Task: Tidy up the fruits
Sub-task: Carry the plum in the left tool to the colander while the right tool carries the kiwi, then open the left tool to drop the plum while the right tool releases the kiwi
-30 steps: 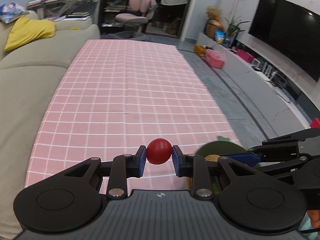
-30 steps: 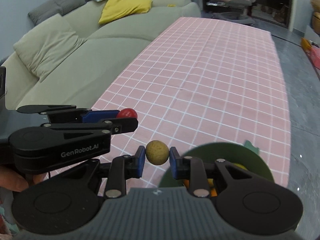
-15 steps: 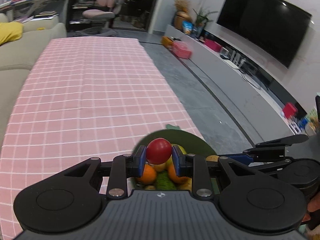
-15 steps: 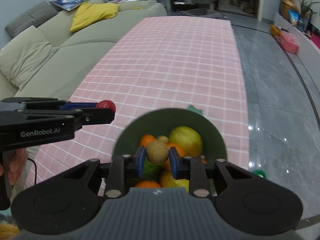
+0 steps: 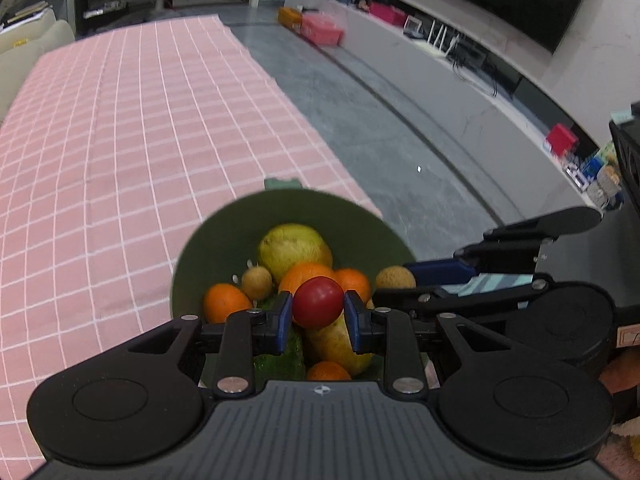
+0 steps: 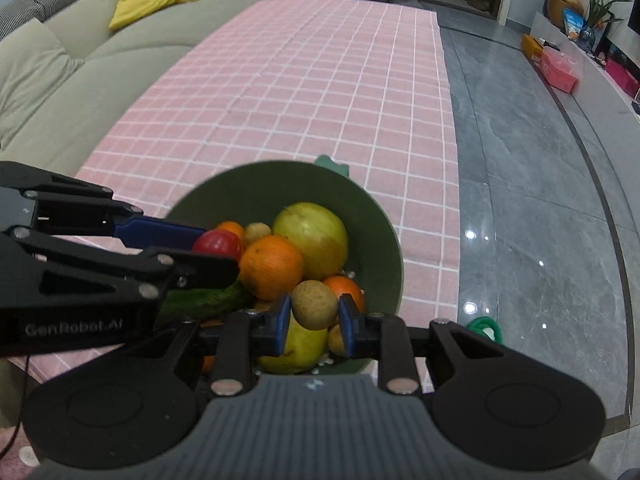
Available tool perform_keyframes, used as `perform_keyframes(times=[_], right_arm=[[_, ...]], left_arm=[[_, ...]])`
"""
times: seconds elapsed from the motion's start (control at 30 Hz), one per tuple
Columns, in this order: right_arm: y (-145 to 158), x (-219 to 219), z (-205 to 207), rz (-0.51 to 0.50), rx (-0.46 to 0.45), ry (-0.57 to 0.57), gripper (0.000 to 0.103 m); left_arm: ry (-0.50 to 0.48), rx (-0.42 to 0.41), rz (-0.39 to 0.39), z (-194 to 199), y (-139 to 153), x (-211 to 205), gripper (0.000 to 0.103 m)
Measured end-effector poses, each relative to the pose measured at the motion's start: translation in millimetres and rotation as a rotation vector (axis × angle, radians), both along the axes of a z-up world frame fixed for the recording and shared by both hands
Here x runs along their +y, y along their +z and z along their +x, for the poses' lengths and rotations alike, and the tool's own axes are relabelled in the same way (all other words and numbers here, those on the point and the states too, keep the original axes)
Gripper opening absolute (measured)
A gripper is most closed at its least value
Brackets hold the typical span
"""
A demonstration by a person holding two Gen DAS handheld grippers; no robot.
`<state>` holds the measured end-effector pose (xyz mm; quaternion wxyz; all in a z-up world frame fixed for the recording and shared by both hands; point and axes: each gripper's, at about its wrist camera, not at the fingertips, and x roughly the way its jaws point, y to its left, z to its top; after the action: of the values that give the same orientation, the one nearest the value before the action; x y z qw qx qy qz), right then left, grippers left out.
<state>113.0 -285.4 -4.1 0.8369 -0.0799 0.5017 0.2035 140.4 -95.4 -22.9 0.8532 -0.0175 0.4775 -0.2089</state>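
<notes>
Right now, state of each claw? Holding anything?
Left claw: shut on the red fruit, above the green bowl.
Right claw: shut on the small tan fruit, above the same bowl.

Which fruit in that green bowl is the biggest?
The pale yellow-green round fruit at the back of the green bowl. It is clearly larger than the oranges and the small brown fruit beside it.

Left gripper [image 5: 318,316], black with blue pads, tilts steeply down, its jaws clamped on a small round red fruit [image 5: 318,307]. Right gripper [image 6: 314,318], same black build, angles down just beside it, jaws pinched on a small round tan fruit [image 6: 314,304]. The two tools sit close together, side by side, fingers nearly level.
</notes>
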Motion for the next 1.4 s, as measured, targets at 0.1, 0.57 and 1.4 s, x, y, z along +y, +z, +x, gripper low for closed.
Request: perform_keyframes(times=[0.1,0.57,1.4], right_arm=[[-11,3,5,-0.023,0.016,0.009,0.022],[-34,8,14,-0.088,0.046,0.046,0.022],[-31,17,21,-0.081,0.029,0.068,0.022]], left_arm=[[0.009,0.039,0.011,6,-9,0,0.031],[-0.027,0.106,-0.01,19,-24,-1,0.032],[0.083,0.02,-0.076,8,15,37,0.066]])
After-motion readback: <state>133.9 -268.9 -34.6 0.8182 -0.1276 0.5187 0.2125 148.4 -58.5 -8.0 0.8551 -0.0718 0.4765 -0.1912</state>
